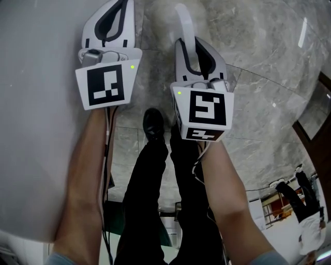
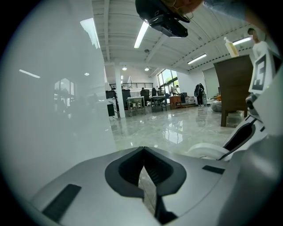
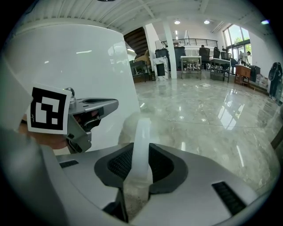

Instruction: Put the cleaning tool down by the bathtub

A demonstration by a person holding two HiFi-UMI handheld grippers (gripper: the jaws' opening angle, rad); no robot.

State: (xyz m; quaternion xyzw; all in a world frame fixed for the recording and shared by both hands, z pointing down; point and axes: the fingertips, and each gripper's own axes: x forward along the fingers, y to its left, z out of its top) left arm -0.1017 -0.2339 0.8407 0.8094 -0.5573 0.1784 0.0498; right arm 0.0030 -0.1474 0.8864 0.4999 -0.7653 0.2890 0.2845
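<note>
My right gripper [image 1: 190,49] is shut on the white curved handle [image 1: 185,23] of the cleaning tool, held above the marble floor just right of the bathtub. In the right gripper view the handle [image 3: 141,141] rises from between the dark pads of the right gripper [image 3: 141,154]; the tool's working end is hidden. The bathtub's smooth white wall [image 1: 36,103] fills the left of the head view and stands close on the left as the bathtub [image 3: 79,62]. My left gripper [image 1: 121,8] hovers over the tub's edge, and the left gripper [image 2: 143,151] is shut with nothing in it.
Glossy grey marble floor [image 1: 258,62] spreads to the right. The person's legs and a black shoe [image 1: 153,124] are below the grippers. A dark wooden cabinet [image 2: 232,84] with a bottle [image 2: 230,46] on top stands to the right. Tables and people are far off.
</note>
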